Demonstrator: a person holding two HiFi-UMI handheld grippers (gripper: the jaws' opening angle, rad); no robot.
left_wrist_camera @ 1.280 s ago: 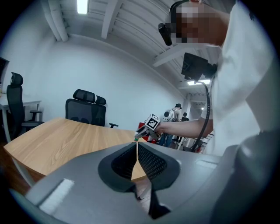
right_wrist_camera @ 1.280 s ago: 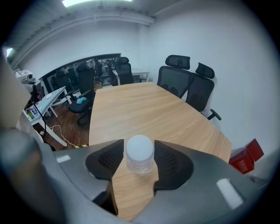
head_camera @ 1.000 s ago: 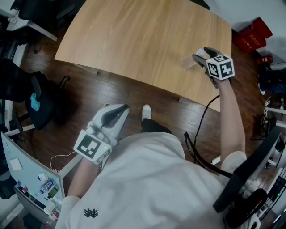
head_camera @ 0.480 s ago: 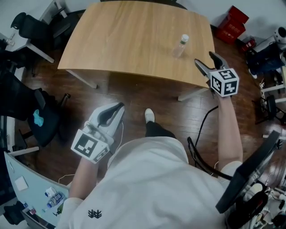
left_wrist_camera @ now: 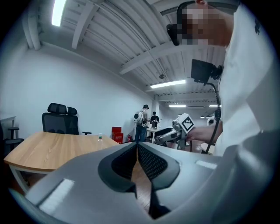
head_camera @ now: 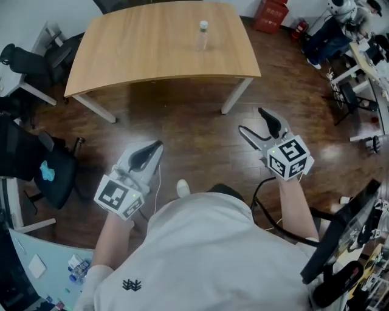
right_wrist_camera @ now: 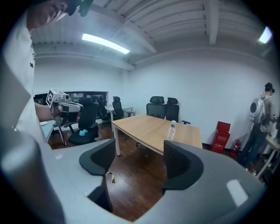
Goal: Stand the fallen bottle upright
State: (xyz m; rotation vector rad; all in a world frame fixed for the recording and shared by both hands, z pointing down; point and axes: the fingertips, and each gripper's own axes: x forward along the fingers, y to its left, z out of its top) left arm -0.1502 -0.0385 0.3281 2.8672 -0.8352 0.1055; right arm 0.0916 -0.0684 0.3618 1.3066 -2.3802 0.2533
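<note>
A clear plastic bottle point(head_camera: 202, 34) with a white cap stands upright on the pale wooden table point(head_camera: 140, 54), near its far right side. It also shows small in the left gripper view as the bottle point(left_wrist_camera: 99, 139), and in the right gripper view as the bottle point(right_wrist_camera: 172, 130), beyond the jaws. My right gripper point(head_camera: 251, 120) hangs over the dark floor well short of the table, jaws wide open and empty point(right_wrist_camera: 139, 151). My left gripper point(head_camera: 158, 146) is low at the left, also off the table, its jaws closed together on nothing point(left_wrist_camera: 137, 145).
Dark wood floor point(head_camera: 194, 133) lies between me and the table. Black office chairs point(head_camera: 42, 170) stand at the left, red crates point(head_camera: 270, 13) beyond the table's right end, and desks with equipment point(head_camera: 358, 54) at the far right. People point(left_wrist_camera: 142, 122) stand in the background.
My right gripper opened off the bottle and drew far back from the table. The left gripper moved back too. The bottle stays upright and now looks farther away.
</note>
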